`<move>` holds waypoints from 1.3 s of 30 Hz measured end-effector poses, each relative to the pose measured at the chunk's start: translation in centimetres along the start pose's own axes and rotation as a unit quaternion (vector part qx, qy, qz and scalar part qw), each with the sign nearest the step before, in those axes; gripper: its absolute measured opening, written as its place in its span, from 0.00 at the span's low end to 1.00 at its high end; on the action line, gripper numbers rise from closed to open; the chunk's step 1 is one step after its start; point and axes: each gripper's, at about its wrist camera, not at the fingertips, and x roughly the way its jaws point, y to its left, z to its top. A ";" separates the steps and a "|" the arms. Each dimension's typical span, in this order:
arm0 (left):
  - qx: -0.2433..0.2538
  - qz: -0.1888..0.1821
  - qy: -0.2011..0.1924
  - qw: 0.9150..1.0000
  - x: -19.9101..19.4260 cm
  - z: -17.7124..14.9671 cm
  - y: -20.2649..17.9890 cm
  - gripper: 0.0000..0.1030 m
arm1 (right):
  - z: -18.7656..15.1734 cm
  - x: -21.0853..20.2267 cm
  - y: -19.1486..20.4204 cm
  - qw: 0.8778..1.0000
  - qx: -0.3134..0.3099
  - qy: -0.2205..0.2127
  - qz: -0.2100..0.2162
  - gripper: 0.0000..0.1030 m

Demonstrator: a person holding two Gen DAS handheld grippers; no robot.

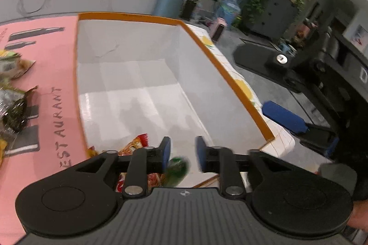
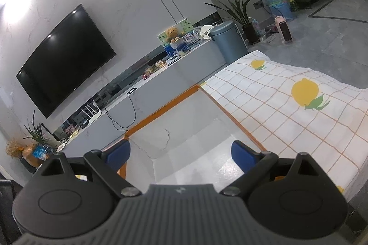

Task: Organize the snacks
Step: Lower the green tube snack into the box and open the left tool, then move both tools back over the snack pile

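We look down into a white box (image 1: 128, 74) with an orange rim, its smooth, glossy floor filling the centre of the left wrist frame. At the bottom centre our left gripper (image 1: 182, 153) has its blue pads parted, and a blurred green snack packet (image 1: 177, 170) sits just below the gap, not pressed by either pad. Crinkly red and orange snack bags (image 1: 135, 145) lie in the box's lower left corner. More foil packets (image 1: 12, 107) rest at the left edge on a pink mat (image 1: 53, 88) printed with grey lettering. In the right wrist frame our right gripper (image 2: 180, 153) is spread wide over the box, holding nothing; a lemon-print checked tablecloth (image 2: 287, 107) covers the right side, a dark television (image 2: 64, 61) hangs upper left.
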 end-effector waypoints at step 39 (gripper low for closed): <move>-0.027 0.119 -0.162 0.979 -16.8 -1.6 7.5 0.67 | -6.0 -1.4 8.5 0.977 -0.130 -0.060 0.159 0.92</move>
